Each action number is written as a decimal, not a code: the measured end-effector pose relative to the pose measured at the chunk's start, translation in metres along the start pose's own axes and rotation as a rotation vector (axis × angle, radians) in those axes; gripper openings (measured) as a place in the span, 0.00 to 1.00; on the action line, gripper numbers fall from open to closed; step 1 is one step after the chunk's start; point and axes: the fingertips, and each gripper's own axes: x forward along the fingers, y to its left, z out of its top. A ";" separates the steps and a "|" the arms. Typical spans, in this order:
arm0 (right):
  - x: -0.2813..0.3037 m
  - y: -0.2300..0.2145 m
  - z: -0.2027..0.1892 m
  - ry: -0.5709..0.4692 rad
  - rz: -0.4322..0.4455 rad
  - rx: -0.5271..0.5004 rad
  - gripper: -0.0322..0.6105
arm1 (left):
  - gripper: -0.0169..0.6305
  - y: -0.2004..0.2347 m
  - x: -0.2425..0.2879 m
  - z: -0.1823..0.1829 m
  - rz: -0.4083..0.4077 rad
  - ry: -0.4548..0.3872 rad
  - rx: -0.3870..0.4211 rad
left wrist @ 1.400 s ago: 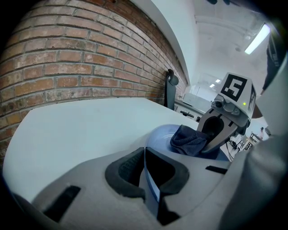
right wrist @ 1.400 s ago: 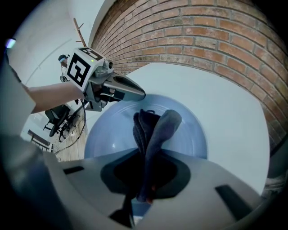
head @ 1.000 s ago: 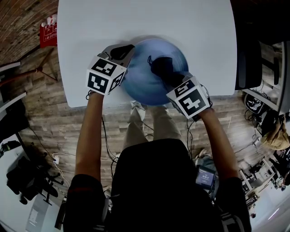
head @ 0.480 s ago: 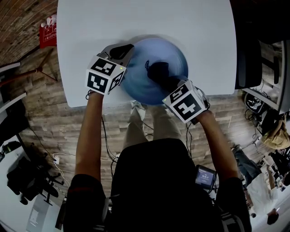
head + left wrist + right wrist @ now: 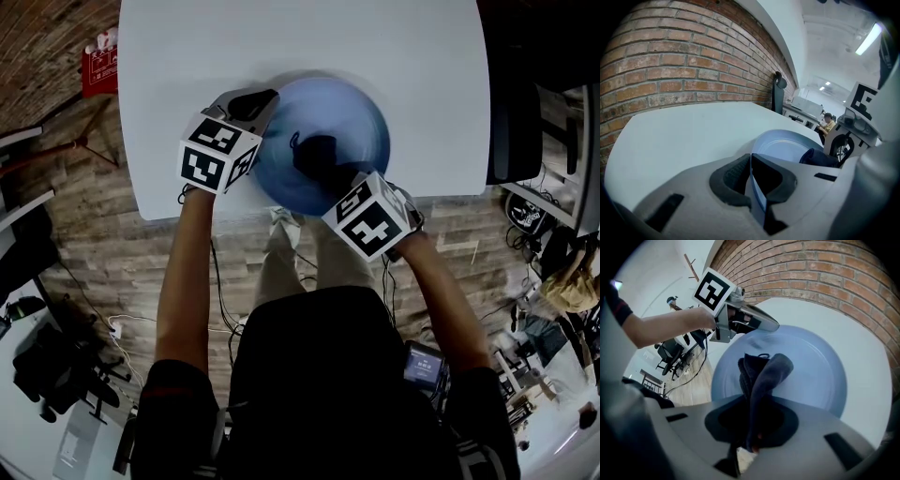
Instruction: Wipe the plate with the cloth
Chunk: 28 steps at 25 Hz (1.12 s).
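Note:
A light blue plate (image 5: 352,117) lies near the front edge of the white table (image 5: 187,56). My left gripper (image 5: 258,105) is shut on the plate's left rim (image 5: 757,197); the rim runs edge-on between its jaws. The plate (image 5: 780,145) spreads beyond them. My right gripper (image 5: 333,173) is shut on a dark blue cloth (image 5: 317,153), which rests on the plate's middle. In the right gripper view the cloth (image 5: 761,376) bunches up out of the jaws onto the plate (image 5: 820,371), with the left gripper (image 5: 764,326) at the far rim.
A red box (image 5: 99,67) stands off the table's left side on the wooden floor. A dark chair (image 5: 514,131) is at the right. A brick wall (image 5: 670,61) runs behind the table. The person's legs are under the front edge.
My right gripper has dragged the cloth leftward and toward the near side of the plate. The left gripper and the plate have stayed where they were.

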 end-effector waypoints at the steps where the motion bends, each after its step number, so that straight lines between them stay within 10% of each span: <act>1: 0.001 0.003 0.001 0.000 0.005 -0.004 0.14 | 0.07 0.000 0.000 0.000 0.000 -0.001 -0.001; 28: 0.018 0.020 0.041 -0.047 0.069 -0.047 0.14 | 0.07 -0.003 0.000 0.003 -0.006 -0.014 -0.008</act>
